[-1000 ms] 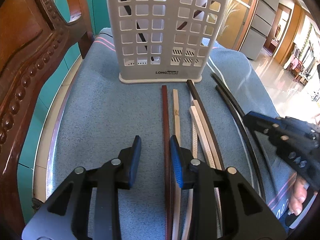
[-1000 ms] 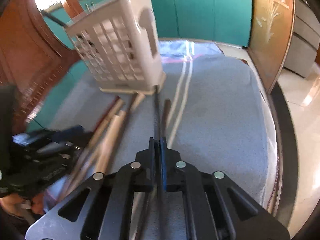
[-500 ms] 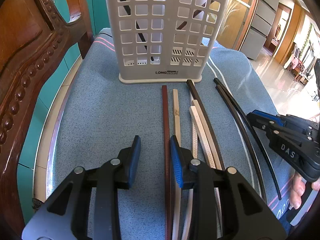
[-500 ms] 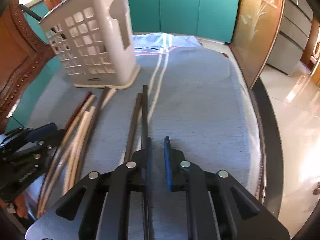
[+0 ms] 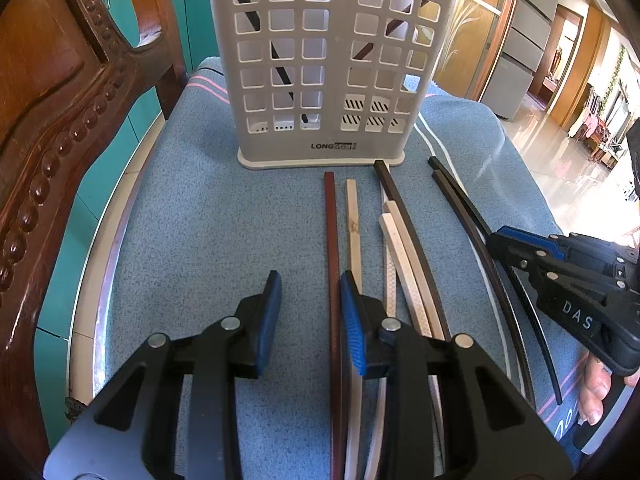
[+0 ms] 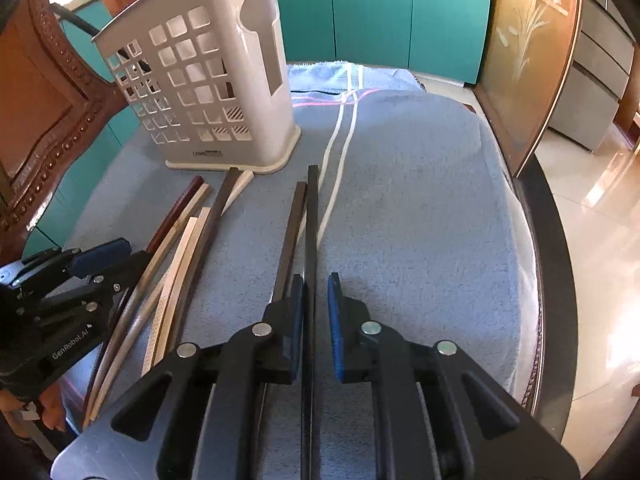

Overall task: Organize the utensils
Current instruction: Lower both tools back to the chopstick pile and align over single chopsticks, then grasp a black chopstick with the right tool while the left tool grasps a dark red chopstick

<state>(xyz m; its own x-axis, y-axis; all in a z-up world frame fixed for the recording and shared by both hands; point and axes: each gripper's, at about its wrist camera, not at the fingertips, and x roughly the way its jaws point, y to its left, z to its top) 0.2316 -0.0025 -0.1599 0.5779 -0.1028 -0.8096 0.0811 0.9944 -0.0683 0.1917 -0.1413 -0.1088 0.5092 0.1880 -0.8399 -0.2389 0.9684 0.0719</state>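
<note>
Tongs first: your left tongs (image 5: 308, 312) stand at a moderate gap over the blue towel (image 5: 192, 240). 1 red-brown chopstick (image 5: 331, 240) runs between the pads, close to the right pad, and neither pad presses on it. Your right tongs (image 6: 316, 320) have just been opening and now show a narrow gap. 1 black chopstick (image 6: 311, 216) lies between the pads, just beside the left one and clear of the right one, so nothing is gripped.

Writing you can read: the white basket (image 5: 336, 60) carries a label at the foot of its front wall that starts "LONG"; the rest is too small to read. In the left view the side of your right tongs shows "DAS". In the right view the side of your left tongs shows "GenRobot.AI".

That basket stands upright at the far end of the towel. Through its square holes you can see 1 black stick leaning in the left half and 1 reddish-brown stick leaning in the right half. Whether a wall divides the 2 halves cannot be told.

All other chopsticks lie flat on the towel in front of the basket, pointing toward it: the red-brown one, a pale wooden one (image 5: 353, 216) beside it, a dark brown one (image 5: 394, 192), cream ones (image 5: 400, 244) against it, and a dark pair at the right, including your black one.
</note>
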